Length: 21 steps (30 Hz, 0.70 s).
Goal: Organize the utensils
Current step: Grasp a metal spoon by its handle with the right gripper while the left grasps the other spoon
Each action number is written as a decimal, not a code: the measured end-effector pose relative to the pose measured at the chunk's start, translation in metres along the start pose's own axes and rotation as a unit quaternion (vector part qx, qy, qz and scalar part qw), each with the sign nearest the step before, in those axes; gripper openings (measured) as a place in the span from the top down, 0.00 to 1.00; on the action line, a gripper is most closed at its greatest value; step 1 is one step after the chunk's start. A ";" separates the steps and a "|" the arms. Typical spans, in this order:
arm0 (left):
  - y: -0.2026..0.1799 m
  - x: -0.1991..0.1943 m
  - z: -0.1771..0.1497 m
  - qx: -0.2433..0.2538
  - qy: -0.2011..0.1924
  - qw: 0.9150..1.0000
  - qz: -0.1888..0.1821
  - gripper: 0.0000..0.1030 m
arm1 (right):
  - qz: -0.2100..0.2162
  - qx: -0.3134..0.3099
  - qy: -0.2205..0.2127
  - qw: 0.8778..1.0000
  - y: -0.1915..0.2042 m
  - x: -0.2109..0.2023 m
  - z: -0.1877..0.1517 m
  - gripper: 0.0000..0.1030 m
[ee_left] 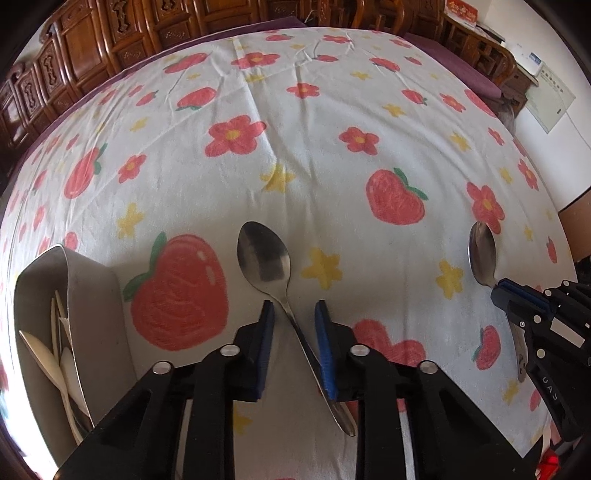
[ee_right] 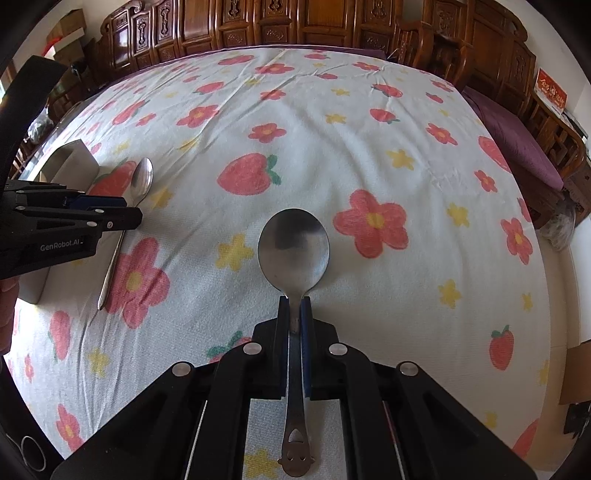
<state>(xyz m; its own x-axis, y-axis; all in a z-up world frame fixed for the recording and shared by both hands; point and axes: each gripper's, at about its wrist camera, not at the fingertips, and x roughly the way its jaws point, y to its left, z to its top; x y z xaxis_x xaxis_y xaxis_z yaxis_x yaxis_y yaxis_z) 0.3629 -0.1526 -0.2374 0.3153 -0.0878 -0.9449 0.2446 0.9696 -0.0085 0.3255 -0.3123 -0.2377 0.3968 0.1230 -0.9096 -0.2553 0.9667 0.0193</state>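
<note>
A long steel spoon [ee_left: 264,258] lies on the flowered cloth. My left gripper [ee_left: 293,308] is open, its blue pads [ee_left: 266,325] either side of the spoon's handle just behind the bowl. The same spoon [ee_right: 142,181] and the left gripper [ee_right: 122,210] show at the left of the right wrist view. My right gripper [ee_right: 294,301] is shut on the neck of a round steel spoon [ee_right: 293,247] with a smiley-face handle end. That spoon [ee_left: 482,254] and the right gripper [ee_left: 498,290] show at the right of the left wrist view.
A grey utensil holder [ee_left: 92,295] stands at the left, with white plastic cutlery [ee_left: 55,354] in its far compartment; it also shows in the right wrist view [ee_right: 68,160]. Carved wooden furniture [ee_right: 295,22] borders the far side. Cardboard [ee_left: 576,225] lies past the right edge.
</note>
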 end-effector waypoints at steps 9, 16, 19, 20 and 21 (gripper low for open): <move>-0.011 0.003 0.003 0.034 -0.002 0.999 -0.018 0.96 | 0.000 -0.001 -0.002 1.000 0.000 0.000 -0.001 0.93; -0.016 0.002 0.001 0.024 0.018 0.999 -0.017 0.92 | 0.005 0.007 -0.001 1.000 -0.002 0.000 0.000 0.93; -0.018 0.003 0.003 0.022 0.023 0.999 -0.014 0.90 | 0.006 0.008 0.000 1.000 -0.003 0.000 0.000 0.93; -0.018 0.003 0.004 0.022 0.025 0.999 -0.011 0.90 | 0.005 0.007 0.002 1.000 -0.003 0.000 0.000 0.93; -0.019 0.004 0.004 0.021 0.026 0.999 -0.010 0.90 | 0.005 0.008 0.004 1.000 -0.003 -0.001 0.000 0.93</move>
<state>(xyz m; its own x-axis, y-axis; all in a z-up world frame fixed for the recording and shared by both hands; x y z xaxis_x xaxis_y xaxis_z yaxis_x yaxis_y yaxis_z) 0.3635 -0.1719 -0.2391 0.2616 -0.0938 -0.9606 0.2885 0.9574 -0.0149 0.3261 -0.3153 -0.2372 0.3879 0.1309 -0.9124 -0.2454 0.9688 0.0347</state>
